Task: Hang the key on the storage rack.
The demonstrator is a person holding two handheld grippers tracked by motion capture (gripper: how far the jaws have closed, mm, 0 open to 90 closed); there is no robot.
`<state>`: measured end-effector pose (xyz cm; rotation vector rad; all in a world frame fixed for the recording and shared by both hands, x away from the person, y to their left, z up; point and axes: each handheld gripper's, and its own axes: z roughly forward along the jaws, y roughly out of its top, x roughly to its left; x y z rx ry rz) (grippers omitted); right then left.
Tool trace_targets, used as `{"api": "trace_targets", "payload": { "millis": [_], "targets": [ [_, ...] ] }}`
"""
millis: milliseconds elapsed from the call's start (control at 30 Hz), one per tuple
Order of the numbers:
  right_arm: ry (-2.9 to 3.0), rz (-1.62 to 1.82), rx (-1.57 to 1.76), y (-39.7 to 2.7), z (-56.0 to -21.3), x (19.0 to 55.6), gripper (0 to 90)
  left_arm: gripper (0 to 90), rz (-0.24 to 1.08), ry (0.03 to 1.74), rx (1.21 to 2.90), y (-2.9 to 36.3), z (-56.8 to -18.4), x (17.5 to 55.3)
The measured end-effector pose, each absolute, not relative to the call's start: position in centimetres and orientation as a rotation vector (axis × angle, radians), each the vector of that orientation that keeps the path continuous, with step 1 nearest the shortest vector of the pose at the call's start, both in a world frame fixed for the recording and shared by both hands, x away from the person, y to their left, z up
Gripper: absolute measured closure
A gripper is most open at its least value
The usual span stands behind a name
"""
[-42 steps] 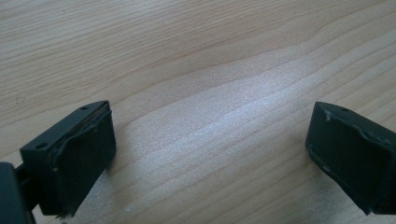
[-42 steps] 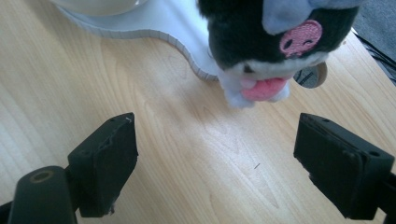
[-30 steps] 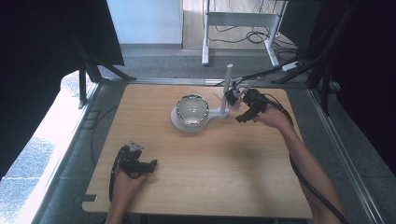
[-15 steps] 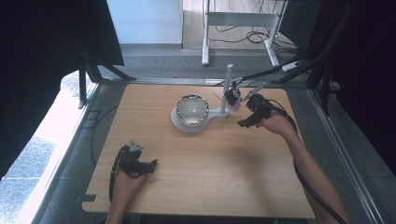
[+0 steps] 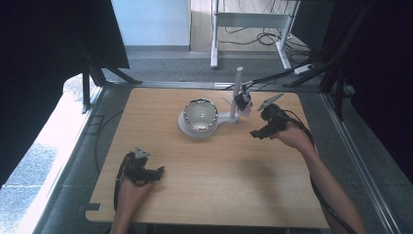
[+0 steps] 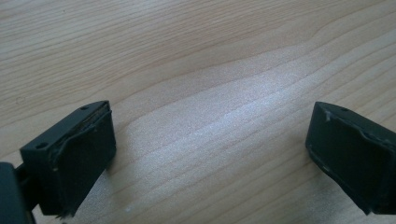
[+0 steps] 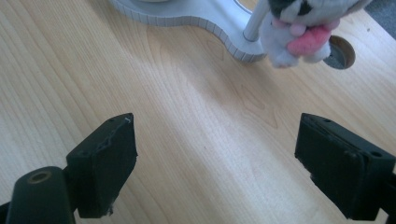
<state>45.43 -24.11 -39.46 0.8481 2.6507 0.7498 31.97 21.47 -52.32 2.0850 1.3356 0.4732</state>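
Pale wood grain runs bare between the jaws of both grippers. The right gripper (image 5: pixel 260 130) hangs at about three o'clock on the table (image 5: pixel 219 195), spread wide and holding nothing. Just past it, toward eleven o'clock from its jaws, a small plush toy (image 7: pixel 299 32) in white, black and pink sits against the thin post (image 5: pixel 237 92) of a grey stand (image 5: pixel 221 119), whose round base carries a shiny bowl (image 5: pixel 200 113). The left gripper (image 6: pixel 205 154) rests near seven o'clock, equally wide and empty, well apart from everything.

The risk, as I judge it, lies in the toy's perch: a reach that comes in crooked could catch the post instead of the plush, tipping the stand or sliding the bowl. A shallow pinch on soft fabric may also slip, dropping the toy toward the hole (image 7: pixel 340 52) in the tabletop just behind it.
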Motion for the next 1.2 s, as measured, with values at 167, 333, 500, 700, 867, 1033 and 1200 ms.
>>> {"api": "trace_targets", "payload": {
  "millis": [167, 333, 500, 700, 867, 1033, 1200],
  "targets": [
    [2.655, 0.760, 0.827, -24.5, -39.6, 44.5, 12.9, 1.4, 0.473, 1.336, 2.085, 21.5, -52.3, 32.0],
    [2.645, 0.758, 0.816, -24.9, -39.9, 43.6, 12.9, 1.4, 0.473, 1.336, 2.085, 21.5, -52.3, 32.0],
    [2.638, 0.762, 0.815, -25.3, -40.1, 42.7, 12.9, 1.4, 0.473, 1.336, 2.085, 21.5, -52.3, 32.0],
    [2.633, 0.770, 0.805, -25.8, -40.3, 41.5, 12.9, 1.4, 0.474, 1.336, 2.086, 21.5, -52.3, 32.0],
    [2.616, 0.769, 0.805, -26.3, -40.5, 40.6, 12.9, 1.4, 0.475, 1.332, 2.088, 21.5, -52.3, 32.0],
    [2.607, 0.782, 0.808, -26.9, -40.7, 39.6, 12.9, 1.4, 0.474, 1.337, 2.082, 21.5, -52.3, 32.0],
    [2.602, 0.796, 0.804, -27.5, -41.1, 38.5, 12.9, 1.5, 0.474, 1.337, 2.082, 21.5, -52.3, 32.0]
  ]
}}
